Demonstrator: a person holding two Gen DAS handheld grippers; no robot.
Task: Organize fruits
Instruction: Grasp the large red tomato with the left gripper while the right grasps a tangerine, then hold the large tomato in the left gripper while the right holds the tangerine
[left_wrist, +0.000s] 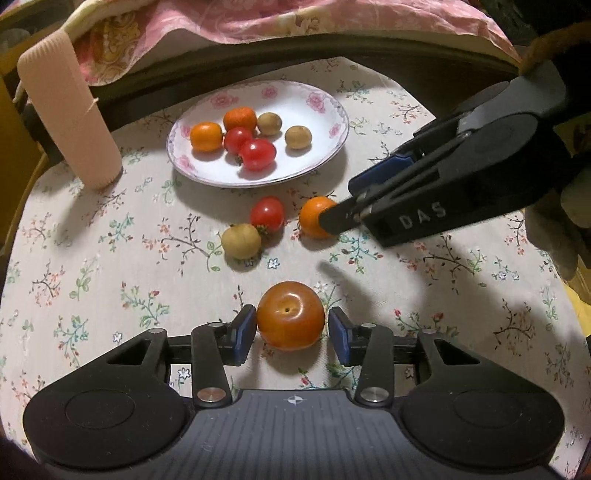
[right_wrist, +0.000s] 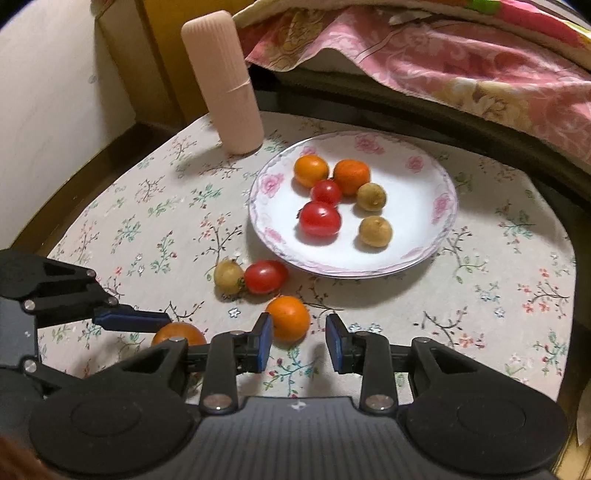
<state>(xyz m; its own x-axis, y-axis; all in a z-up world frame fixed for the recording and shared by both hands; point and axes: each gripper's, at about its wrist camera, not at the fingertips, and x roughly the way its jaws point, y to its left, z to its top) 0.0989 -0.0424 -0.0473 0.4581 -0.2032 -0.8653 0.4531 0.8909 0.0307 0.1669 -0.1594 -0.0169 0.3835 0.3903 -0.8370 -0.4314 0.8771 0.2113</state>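
- Pink cylinder (left_wrist: 70, 110): ribbed, upright, at the far left of the table, left of the plate.
- Plate (left_wrist: 321, 99): white with a pink flower rim, far centre; it holds two oranges, two red tomatoes and two tan-brown fruits.
- Loose fruit, near side of the plate: a tan fruit (left_wrist: 241, 240) touching a red tomato (left_wrist: 267, 214), then a small orange (left_wrist: 314, 216) just to the right.
- Large orange tomato (left_wrist: 290, 315): smooth, glossy, small dimple on top, resting on the cloth nearest the left-wrist camera.
- Left gripper (left_wrist: 291, 328): jaws spread, one blue pad on each side of the large orange tomato, a small gap on both sides.
- Right gripper (right_wrist: 299, 341): jaws spread; the small orange (right_wrist: 289, 318) lies between the tips, close to the left pad (right_wrist: 265, 341).
- Tablecloth (left_wrist: 110, 258): pale, printed with small twigs and flowers.
- Pink floral bedding (right_wrist: 461, 70): beyond the far edge of the table.
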